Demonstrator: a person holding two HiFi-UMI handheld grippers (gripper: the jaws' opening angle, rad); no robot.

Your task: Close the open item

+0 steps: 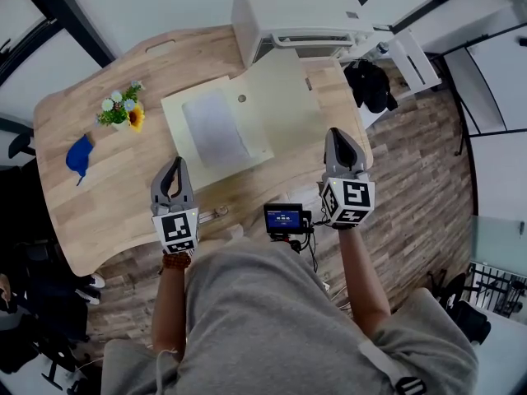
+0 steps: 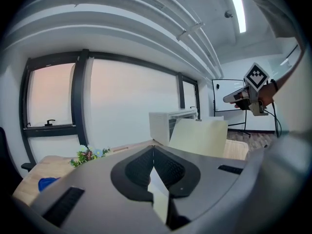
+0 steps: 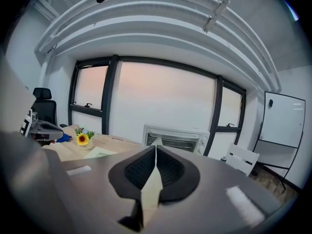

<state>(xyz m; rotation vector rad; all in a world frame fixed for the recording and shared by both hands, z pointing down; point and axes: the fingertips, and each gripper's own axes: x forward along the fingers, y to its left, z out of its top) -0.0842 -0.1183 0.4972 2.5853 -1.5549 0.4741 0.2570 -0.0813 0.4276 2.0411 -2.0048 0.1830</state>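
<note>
A cream case (image 1: 239, 113) lies open in the middle of the wooden table (image 1: 99, 196), with a pale grey sheet (image 1: 212, 128) on its left half. In the left gripper view its raised cream flap (image 2: 200, 136) stands in front of the oven. My left gripper (image 1: 171, 167) hovers over the near table edge, just left of the case, jaws shut and empty (image 2: 153, 151). My right gripper (image 1: 339, 137) hangs near the case's near right corner, also shut with nothing between its jaws (image 3: 156, 150). Neither touches the case.
A white toaster oven (image 1: 296, 15) stands at the far table edge behind the case. A small pot of flowers (image 1: 123, 112) and a blue cloth (image 1: 78, 156) sit at the left. A small device with a screen (image 1: 284, 219) is at the near edge. A white chair (image 1: 412, 60) stands to the right.
</note>
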